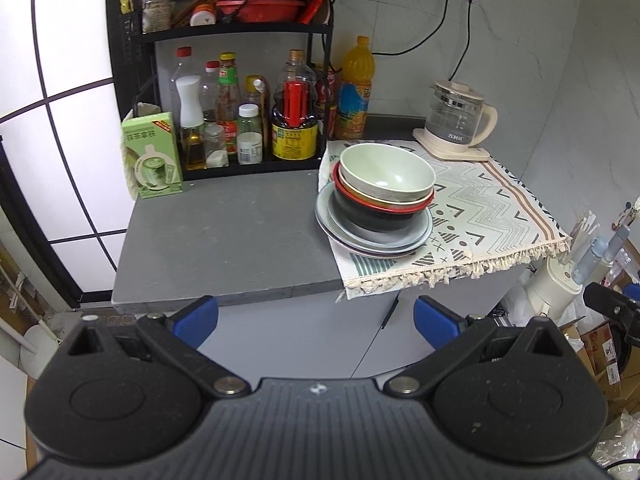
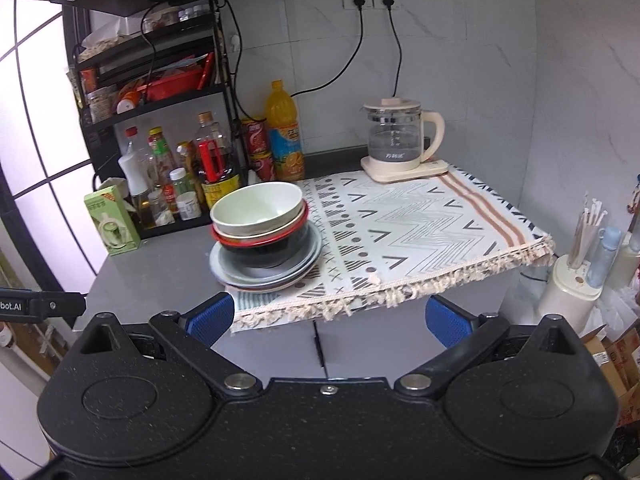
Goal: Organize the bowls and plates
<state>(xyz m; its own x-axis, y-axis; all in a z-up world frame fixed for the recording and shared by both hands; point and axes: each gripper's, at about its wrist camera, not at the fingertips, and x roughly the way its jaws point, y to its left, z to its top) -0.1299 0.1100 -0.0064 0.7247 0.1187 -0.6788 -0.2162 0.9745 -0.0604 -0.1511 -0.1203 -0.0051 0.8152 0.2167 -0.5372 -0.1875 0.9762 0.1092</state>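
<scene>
A pale green bowl (image 1: 387,172) tops a stack of bowls, with a beige bowl and a black bowl with a red rim (image 1: 376,212) under it. They rest on several grey plates (image 1: 340,228) at the left edge of a patterned cloth (image 1: 492,208). The stack also shows in the right wrist view: green bowl (image 2: 258,210), black bowl (image 2: 268,250), plates (image 2: 308,264). My left gripper (image 1: 316,320) is open and empty, held in front of the counter edge. My right gripper (image 2: 330,316) is open and empty, also short of the counter.
A black rack (image 1: 224,28) with sauce bottles (image 1: 294,108) stands at the back left, a green carton (image 1: 154,156) beside it. An orange juice bottle (image 1: 356,88) and a glass kettle (image 1: 460,118) stand at the back. A utensil holder (image 2: 576,280) is at the right.
</scene>
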